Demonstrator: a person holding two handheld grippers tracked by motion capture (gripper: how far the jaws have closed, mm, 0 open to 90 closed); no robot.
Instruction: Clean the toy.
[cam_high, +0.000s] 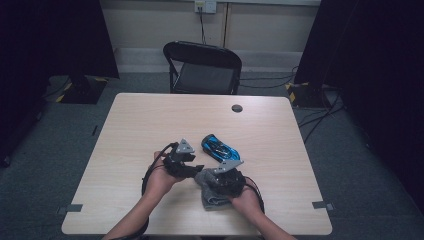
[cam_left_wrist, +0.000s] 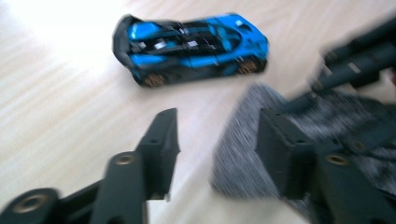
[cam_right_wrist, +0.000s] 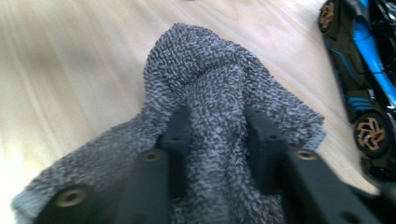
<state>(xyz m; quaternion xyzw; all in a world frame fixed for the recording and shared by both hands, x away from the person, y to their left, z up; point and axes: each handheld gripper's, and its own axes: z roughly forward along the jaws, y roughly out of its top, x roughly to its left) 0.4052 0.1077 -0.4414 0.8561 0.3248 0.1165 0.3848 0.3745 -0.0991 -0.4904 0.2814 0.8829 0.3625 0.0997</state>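
Here's the table (cam_high: 150, 120), a pale wood-grain top with rounded corners, most of it bare. At about twelve o'clock near the far edge sits a small dark round cap (cam_high: 237, 108). Down toward five o'clock from centre, a blue and black toy car (cam_high: 219, 148) lies on its wheels, nose angled toward ten o'clock. Just beside it, at six o'clock, a grey towel (cam_high: 212, 197) lies bunched on the wood.
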